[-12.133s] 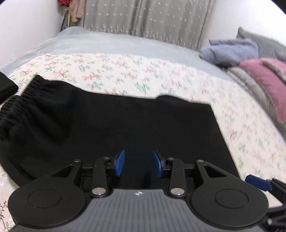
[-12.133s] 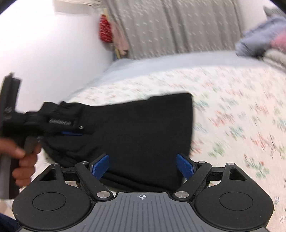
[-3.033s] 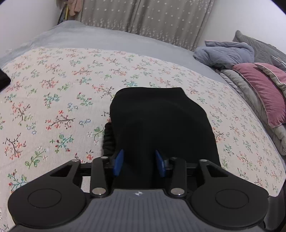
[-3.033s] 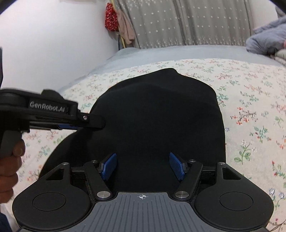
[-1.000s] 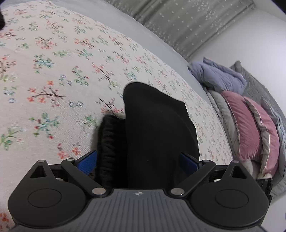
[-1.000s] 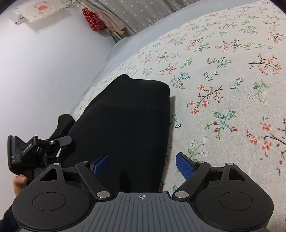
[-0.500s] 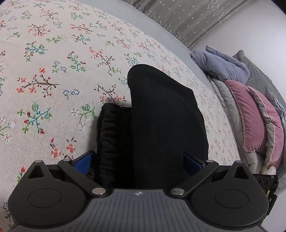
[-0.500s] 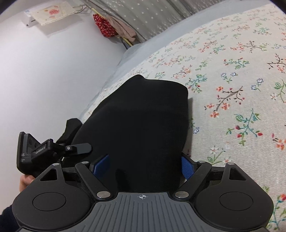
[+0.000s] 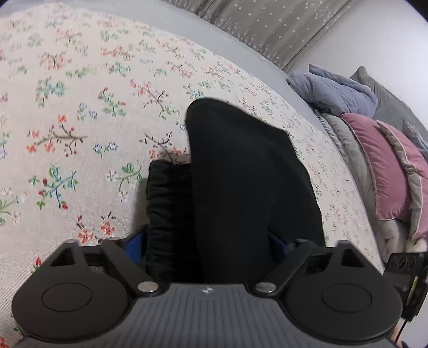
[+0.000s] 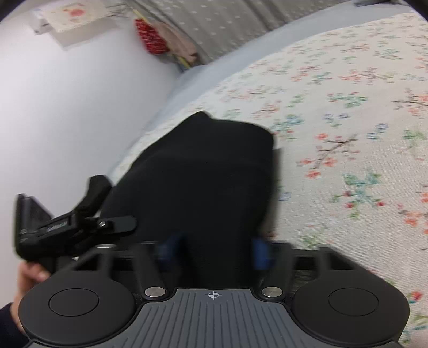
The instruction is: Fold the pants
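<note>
Where pants (image 9: 240, 174) lie, floral bedspread (image 9: 80, 120), curtain (image 9: 267, 24)

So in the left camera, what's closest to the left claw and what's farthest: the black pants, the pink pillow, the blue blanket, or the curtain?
1. Pants: right between the closing left claw fingers.
2. Pink pillow: off to the right.
3. Blue blanket: beyond the pillow, upper right.
4. Curtain: at the far end, along the top.

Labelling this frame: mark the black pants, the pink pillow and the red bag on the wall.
black pants (image 9: 240, 187), left wrist view, folded top layer.
pink pillow (image 9: 385, 166), left wrist view, its face.
red bag (image 10: 148, 37), right wrist view, its middle.
</note>
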`<move>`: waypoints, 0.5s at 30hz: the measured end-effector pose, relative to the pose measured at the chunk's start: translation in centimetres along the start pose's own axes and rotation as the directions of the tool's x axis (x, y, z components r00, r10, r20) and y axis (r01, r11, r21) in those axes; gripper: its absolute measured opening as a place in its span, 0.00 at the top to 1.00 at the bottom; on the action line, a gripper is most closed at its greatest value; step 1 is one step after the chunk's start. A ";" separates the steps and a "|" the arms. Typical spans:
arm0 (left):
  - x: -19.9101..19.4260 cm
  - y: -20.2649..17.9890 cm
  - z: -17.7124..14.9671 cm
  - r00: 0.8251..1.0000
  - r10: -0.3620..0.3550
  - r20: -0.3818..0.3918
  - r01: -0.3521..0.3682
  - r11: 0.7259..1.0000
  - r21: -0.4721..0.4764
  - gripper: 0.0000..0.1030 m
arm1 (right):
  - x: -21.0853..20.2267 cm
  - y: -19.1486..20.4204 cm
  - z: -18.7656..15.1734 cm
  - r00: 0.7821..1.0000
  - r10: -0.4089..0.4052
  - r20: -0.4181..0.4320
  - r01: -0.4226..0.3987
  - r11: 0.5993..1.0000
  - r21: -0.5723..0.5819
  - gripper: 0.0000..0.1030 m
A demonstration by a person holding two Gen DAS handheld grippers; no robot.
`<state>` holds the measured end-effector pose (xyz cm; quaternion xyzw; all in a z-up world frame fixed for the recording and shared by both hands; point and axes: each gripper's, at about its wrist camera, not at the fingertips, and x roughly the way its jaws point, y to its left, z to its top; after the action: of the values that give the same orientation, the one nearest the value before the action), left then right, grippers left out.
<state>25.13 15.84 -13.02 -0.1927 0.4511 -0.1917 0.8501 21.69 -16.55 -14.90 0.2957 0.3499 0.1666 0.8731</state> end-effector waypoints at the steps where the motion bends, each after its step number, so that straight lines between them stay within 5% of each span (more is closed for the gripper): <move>1: -0.1 -0.3 0.0 1.000 0.009 0.007 -0.009 1.000 0.017 0.23 | -0.2 -0.3 0.2 1.000 0.013 0.001 -0.013 1.000 0.021 0.69; 7: -1.5 -1.2 0.3 0.999 0.019 0.050 -0.021 0.999 0.040 0.45 | -1.4 2.6 1.1 0.999 -0.018 0.031 0.022 0.992 -0.125 0.81; 9: -2.3 -1.5 0.5 0.996 -0.052 0.073 0.050 0.998 0.029 0.65 | -2.1 3.9 1.7 0.999 0.000 0.052 0.010 0.983 -0.185 0.82; 15: -0.5 -2.3 0.8 0.995 -0.082 0.052 0.083 0.996 -0.027 0.62 | -3.4 4.0 3.8 0.998 -0.020 0.065 0.034 0.976 -0.216 0.82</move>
<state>25.18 14.28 -11.11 -0.2285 0.4236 -0.2150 0.8498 21.68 -16.64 -8.41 0.1991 0.3061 0.1826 0.9129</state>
